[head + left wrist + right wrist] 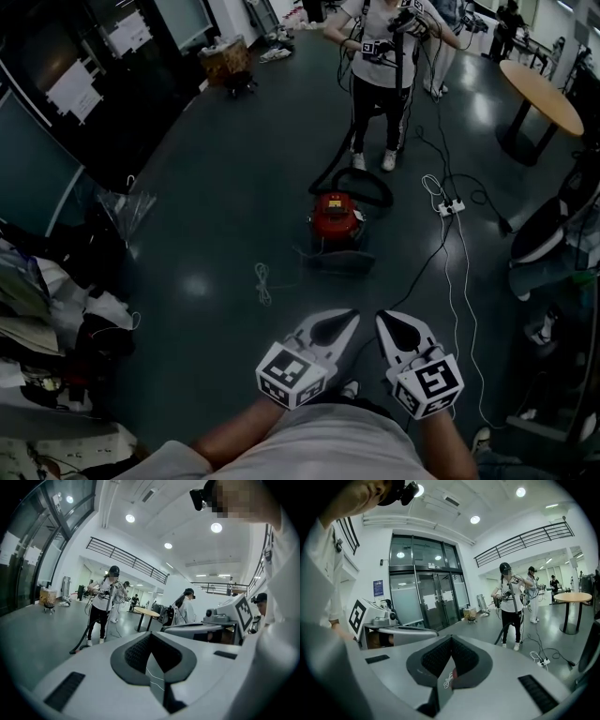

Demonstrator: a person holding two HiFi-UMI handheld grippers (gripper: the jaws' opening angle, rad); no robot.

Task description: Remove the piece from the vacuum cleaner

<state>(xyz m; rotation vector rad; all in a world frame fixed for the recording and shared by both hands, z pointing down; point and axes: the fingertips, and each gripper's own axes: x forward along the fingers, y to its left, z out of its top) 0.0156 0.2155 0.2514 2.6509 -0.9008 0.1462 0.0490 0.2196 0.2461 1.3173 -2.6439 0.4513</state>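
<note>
A red vacuum cleaner (336, 217) stands on the dark floor ahead of me, with a dark flat piece (337, 262) lying just in front of it. Its black hose (330, 171) runs up to a person (380, 56) who holds the wand. That person also shows in the left gripper view (101, 606) and the right gripper view (511, 606). My left gripper (337, 324) and right gripper (392, 324) hover side by side near my body, well short of the vacuum. Both are shut with nothing in them (151, 658) (449, 660).
A white power strip (450, 207) with cables lies right of the vacuum, and a loose white cord (263, 281) lies on the floor to its left. A round table (539, 94) stands at the far right. Clutter and bags (56, 309) crowd the left edge. Glass doors (433, 604) lie beyond.
</note>
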